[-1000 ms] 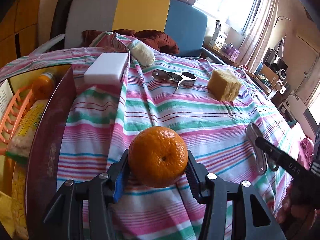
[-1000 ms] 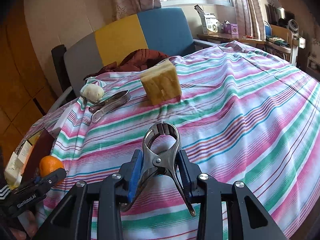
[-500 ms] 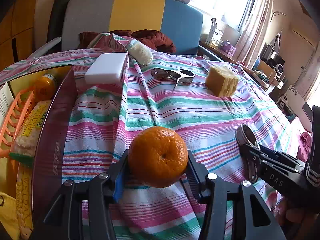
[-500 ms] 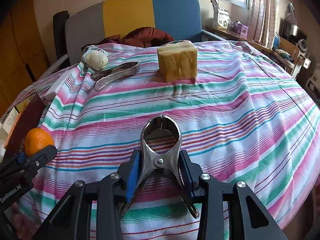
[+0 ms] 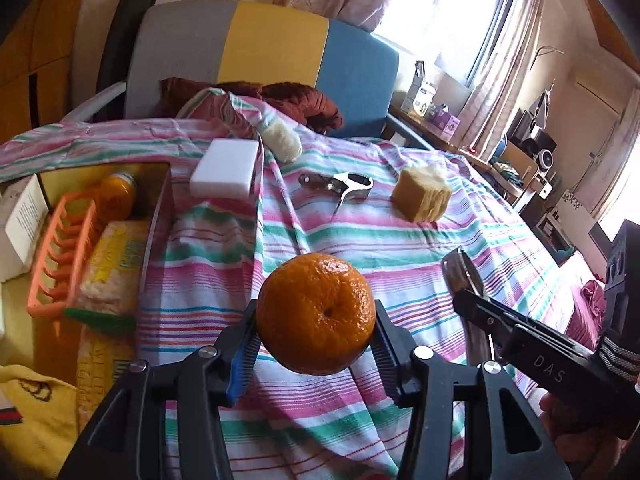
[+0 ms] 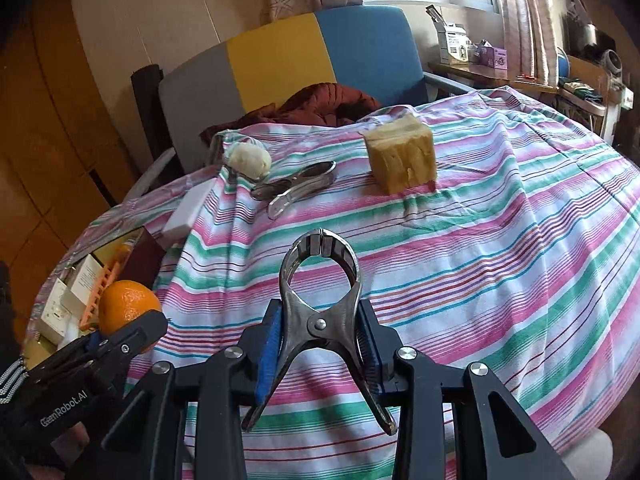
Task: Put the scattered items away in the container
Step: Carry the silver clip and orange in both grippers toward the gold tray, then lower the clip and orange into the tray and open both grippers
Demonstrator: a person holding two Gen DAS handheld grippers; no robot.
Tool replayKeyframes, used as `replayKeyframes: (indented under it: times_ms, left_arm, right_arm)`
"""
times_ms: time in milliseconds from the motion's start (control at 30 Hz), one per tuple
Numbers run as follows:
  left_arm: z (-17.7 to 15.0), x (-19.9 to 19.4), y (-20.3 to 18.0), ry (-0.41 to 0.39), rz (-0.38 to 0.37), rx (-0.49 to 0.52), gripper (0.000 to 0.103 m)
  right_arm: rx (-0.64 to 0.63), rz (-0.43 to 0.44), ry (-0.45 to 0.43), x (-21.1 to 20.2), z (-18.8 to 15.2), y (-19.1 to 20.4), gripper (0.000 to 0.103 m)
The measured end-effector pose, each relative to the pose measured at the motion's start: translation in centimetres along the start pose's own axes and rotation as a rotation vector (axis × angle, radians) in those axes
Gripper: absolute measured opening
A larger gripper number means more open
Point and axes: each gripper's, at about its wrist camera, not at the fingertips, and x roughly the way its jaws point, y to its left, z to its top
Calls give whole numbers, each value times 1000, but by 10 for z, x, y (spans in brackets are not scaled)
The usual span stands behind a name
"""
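My left gripper (image 5: 316, 340) is shut on an orange (image 5: 316, 314) and holds it above the striped cloth, right of the container (image 5: 160, 216). The orange also shows in the right wrist view (image 6: 128, 308). My right gripper (image 6: 320, 344) is shut on a metal spring clamp (image 6: 320, 304) held above the cloth; the clamp shows in the left wrist view (image 5: 460, 276). On the cloth lie a white block (image 5: 226, 168), a second metal clamp (image 5: 340, 186), a yellow sponge cube (image 5: 422, 196) and a pale wrapped roll (image 5: 282, 142).
The container at the left holds an orange rack (image 5: 60, 252), a small orange bottle (image 5: 118, 196), a yellow packet (image 5: 114, 268) and white boxes (image 5: 20, 224). A chair (image 5: 272, 52) with a dark red cloth (image 5: 304, 100) stands behind the table. A cluttered desk (image 6: 520, 68) stands by the window.
Both grippers have moved left toward the container with their loads. The container's contents now show more fully in the left wrist view.
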Motion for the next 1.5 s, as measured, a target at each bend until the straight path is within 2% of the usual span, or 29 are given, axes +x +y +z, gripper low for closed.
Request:
replayKeyframes:
  times_ms: [133,333,567,767,933,1000,1067,1133,1367,1500]
  left_arm:
    - [6,-28,12,-48,20,-19,52]
    - [11,-63,47,-68,82,-63,52]
    - [9,-93,102,-88,194,-138,52]
    - [7,-98,150,-49,260,-201,52]
    - [10,-87,178,1,253,-253,52]
    - [11,-82,190,44,251,-306,52]
    - [9,-81,198,52,245,-342,53]
    - [8,-85,200,27,246,-343,55]
    - [12,-103,193,-69,278,-300,55]
    - [13,-102,189,-63,271,-304,55]
  right_arm:
    - [-27,73,-13,-10,5,29,37]
    - [-95,203,-6,-13,13,91,37]
    - [-219,300,30,-4,7,164,37]
    - [-273,364,94,12,-3,206,37]
    - [-318,411,133,28,-8,240,38]
    - [-316,399,152,37,-9,248,40]
    - [-311,409,161,40,-10,250,43]
    - [-302,407,160,41,-13,248,48]
    - [-242,396,171,39,-17,229,48]
    - [-210,399,173,38,-19,217,48]
